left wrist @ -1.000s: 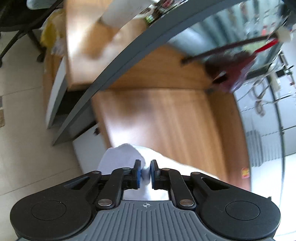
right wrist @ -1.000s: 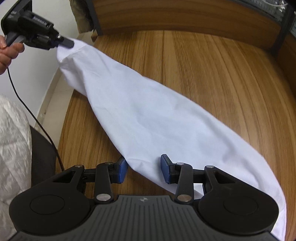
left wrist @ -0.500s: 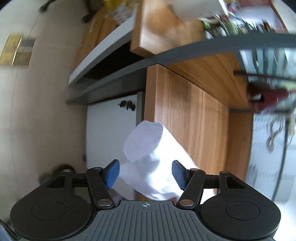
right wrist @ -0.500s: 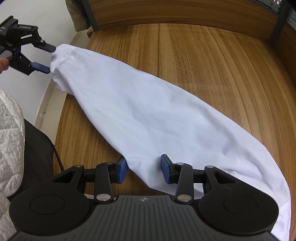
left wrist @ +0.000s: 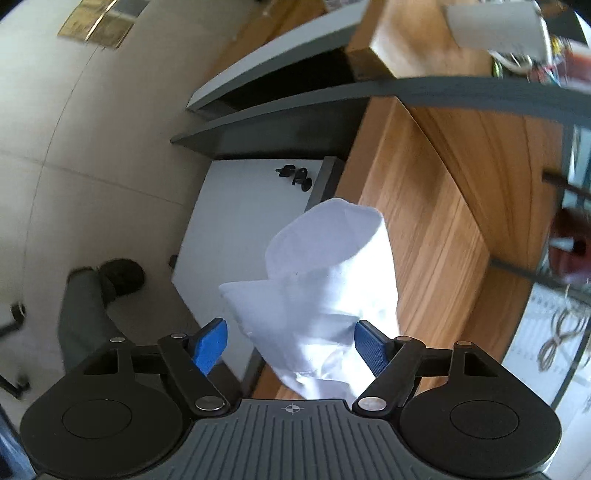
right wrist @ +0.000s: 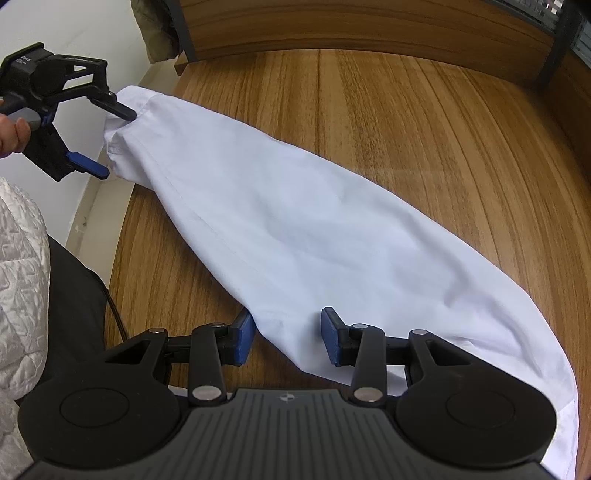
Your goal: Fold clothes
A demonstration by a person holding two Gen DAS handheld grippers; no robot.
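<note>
A white garment (right wrist: 295, 229) lies stretched out across the wooden table (right wrist: 424, 129), from the far left corner to the near right. Its far end hangs over the table edge, seen in the left wrist view (left wrist: 325, 280). My left gripper (left wrist: 290, 345) is open with the cloth end between its wide jaws, not pinched; it also shows in the right wrist view (right wrist: 110, 142). My right gripper (right wrist: 288, 338) is open, its jaws straddling the near edge of the garment.
A wooden back panel (right wrist: 369, 26) borders the table's far side. A white cabinet (left wrist: 240, 221) with a black knob stands beside the table over a tiled floor (left wrist: 74, 129). A person's white quilted sleeve (right wrist: 18, 277) is at the left.
My left gripper has opened and let go of the garment's end, and swung to face down along the table's side. The cloth end has settled at the table corner. The right gripper stays put.
</note>
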